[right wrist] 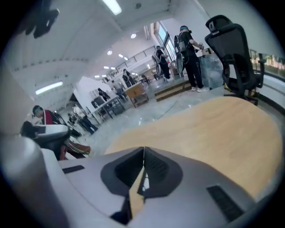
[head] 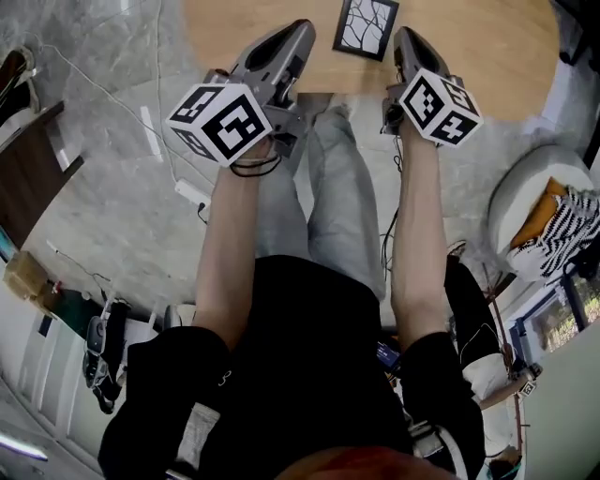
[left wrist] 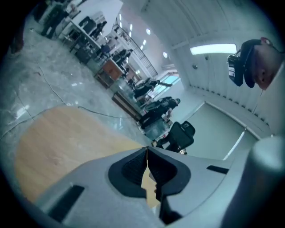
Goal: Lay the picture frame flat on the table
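— Seen the picture frame [head: 366, 26]?
— Yes. Sits on the wooden table [head: 487, 56], out past both gripper tips, about between them. Touches neither one. Hard to tell if lying flat or leaning.
— And the left gripper [left wrist: 147, 153]?
— Pressed tight together. Pinching nothing. Looks out over table wood.
— Same for the right gripper [right wrist: 143, 153]?
— Same. Squeezed together, holding nothing. Points out over the table too.
— Held where?
— Up by the near table edge, side by side with a gap, tips over the wood. Backs over grey trouser legs [head: 342, 187].
— Anything else down there?
— Just shiny grey floor [head: 112, 187] beside the legs.
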Tool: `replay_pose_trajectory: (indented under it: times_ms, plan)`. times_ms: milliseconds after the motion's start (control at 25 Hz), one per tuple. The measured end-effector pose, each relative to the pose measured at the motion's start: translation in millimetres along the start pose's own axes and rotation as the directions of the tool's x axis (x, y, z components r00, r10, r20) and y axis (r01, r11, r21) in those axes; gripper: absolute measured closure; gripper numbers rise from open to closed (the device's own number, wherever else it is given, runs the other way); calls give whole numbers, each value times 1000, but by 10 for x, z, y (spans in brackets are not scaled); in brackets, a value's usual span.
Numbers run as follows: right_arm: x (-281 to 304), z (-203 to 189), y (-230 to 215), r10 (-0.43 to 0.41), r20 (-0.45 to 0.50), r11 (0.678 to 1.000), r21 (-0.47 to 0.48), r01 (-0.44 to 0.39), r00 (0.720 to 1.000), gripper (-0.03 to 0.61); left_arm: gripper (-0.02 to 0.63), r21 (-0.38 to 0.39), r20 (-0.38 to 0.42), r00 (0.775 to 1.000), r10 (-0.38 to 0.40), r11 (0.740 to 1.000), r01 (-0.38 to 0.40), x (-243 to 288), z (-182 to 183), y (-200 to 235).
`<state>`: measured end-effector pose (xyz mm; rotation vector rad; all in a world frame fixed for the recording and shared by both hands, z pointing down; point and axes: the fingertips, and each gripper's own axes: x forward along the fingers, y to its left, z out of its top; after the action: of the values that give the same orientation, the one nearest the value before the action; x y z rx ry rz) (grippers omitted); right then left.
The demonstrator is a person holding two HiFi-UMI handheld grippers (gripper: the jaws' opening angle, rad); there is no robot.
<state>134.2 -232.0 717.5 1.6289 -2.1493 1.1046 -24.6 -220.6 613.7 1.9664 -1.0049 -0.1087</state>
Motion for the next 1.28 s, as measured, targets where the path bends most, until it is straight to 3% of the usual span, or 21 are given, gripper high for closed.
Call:
replay_pose_trajectory:
  times_ms: [120, 280, 400, 560, 680, 800, 920, 960, 1080, 1280]
  plan:
    - [-565, 584, 310, 100, 141, 994, 24, -104, 985, 567, 604, 7, 167, 986, 29, 1000, -31, -188, 465, -538]
    - [-1392, 1384, 816, 131, 295, 990, 20, -143, 946, 567, 604, 131, 189, 981, 49, 989, -75, -485, 870, -1270]
    - [-1910, 2048, 1190, 151, 420, 988, -75, -131, 895, 566, 604, 224, 235, 972, 11, 972, -65, -594, 1274, -1785]
    - [-2436, 2802, 1664, 223, 481, 954, -285, -89, 848, 565, 604, 307, 347, 938, -11, 946, -103, -696, 1876, -2392]
    - [-2822, 3268, 1964, 247, 554, 948, -307, -81, 795, 566, 604, 359, 426, 902, -62, 927, -107, -837, 2262, -2776]
    - [-3075, 3476, 2110, 229, 586, 937, -348, -14, 777, 566, 604, 431, 464, 877, -126, 897, -99, -976, 2442, -3123]
    - [-3163, 3554, 2117, 211, 590, 932, -362, 22, 779, 568, 604, 497, 470, 877, -103, 852, -166, -1011, 2528, -3260]
    - [-3177, 3568, 2111, 204, 592, 931, -363, 32, 780, 568, 604, 501, 468, 878, -99, 848, -171, -1019, 2545, -3276]
    - [-3176, 3606, 2111, 195, 594, 926, -373, 52, 780, 568, 604, 471, 449, 882, -142, 876, -98, -1009, 2576, -3337]
    - [-3167, 3679, 2067, 193, 599, 922, -381, 65, 777, 567, 604, 505, 454, 883, -117, 851, -147, -944, 2628, -3358]
